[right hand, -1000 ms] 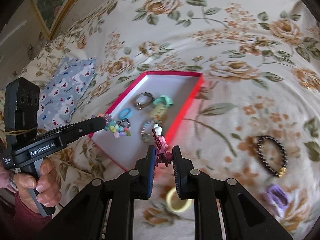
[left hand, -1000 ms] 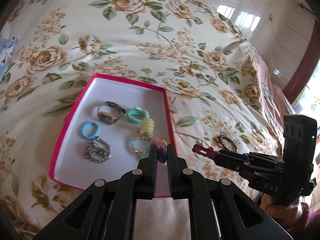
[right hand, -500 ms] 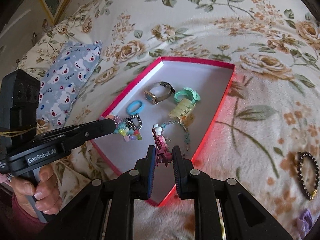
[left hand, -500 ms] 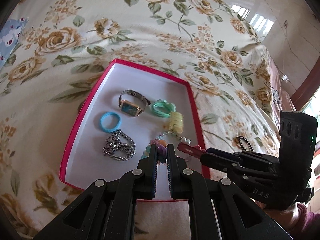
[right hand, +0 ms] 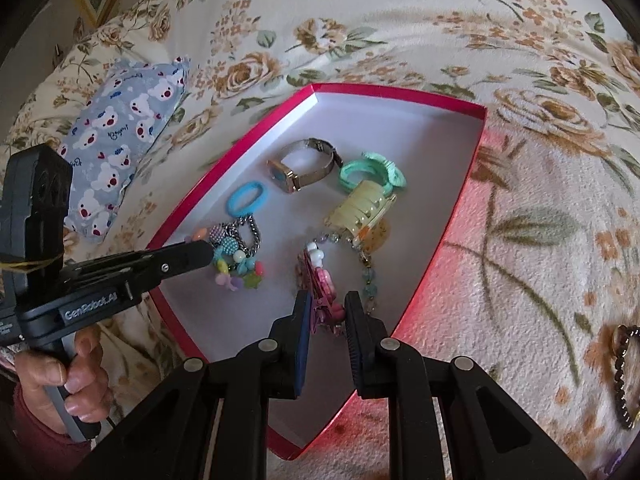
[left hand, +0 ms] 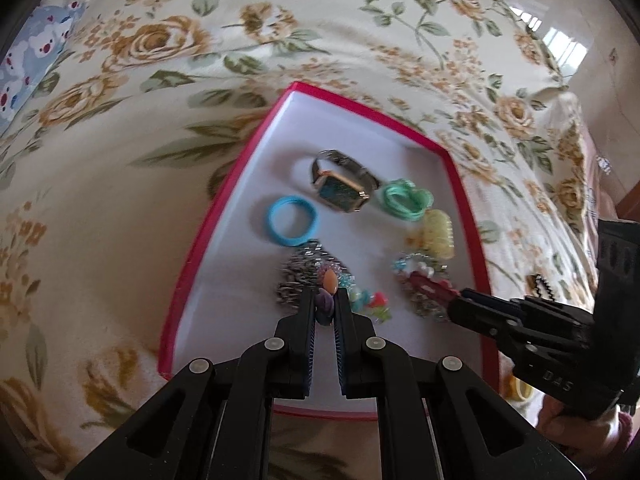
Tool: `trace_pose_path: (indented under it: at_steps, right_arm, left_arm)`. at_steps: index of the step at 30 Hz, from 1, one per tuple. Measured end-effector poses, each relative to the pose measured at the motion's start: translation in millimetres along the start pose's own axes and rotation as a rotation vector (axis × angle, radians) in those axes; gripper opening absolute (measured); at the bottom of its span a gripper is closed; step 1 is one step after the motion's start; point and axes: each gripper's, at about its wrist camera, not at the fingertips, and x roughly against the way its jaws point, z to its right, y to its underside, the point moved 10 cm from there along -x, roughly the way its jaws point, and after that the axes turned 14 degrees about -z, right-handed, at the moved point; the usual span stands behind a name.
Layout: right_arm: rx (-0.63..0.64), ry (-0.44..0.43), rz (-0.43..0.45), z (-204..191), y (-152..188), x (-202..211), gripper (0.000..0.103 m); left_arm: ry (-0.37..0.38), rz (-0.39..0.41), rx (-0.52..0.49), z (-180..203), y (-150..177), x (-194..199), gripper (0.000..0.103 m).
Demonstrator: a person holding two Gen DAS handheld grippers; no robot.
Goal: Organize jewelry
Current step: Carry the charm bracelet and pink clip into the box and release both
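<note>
A red-rimmed white box (left hand: 224,196) (right hand: 472,168) lies on the floral bedspread. It holds a watch (left hand: 342,184) (right hand: 304,166), a blue ring (left hand: 291,221) (right hand: 245,197), a green hair tie (left hand: 406,199), a yellow claw clip (right hand: 366,208) and a silver chain (left hand: 290,280). My left gripper (left hand: 325,300) (right hand: 200,254) is shut on a colourful bead bracelet (left hand: 366,302) (right hand: 236,268) low over the box floor. My right gripper (right hand: 327,312) (left hand: 454,306) is shut on a pink hair clip (right hand: 320,284) (left hand: 426,286), also low inside the box.
A dark bead bracelet (right hand: 624,372) (left hand: 540,284) lies on the bedspread right of the box. A blue bear-print pillow (right hand: 120,136) sits at the left. A yellowish ring (left hand: 516,388) lies near the box's right front corner.
Both grippers have moved forward and down over the box with their items. The bead bracelet and pink clip now hang close to the box floor.
</note>
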Motion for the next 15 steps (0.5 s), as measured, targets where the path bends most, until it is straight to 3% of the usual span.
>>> trace_pose_path:
  at_steps: [15]
  right_arm:
    - [0.007, -0.008, -0.014, -2.7, 0.2, -5.0, 0.019]
  left_arm:
    - [-0.066, -0.007, -0.006, -1.4, 0.7, -4.8, 0.011]
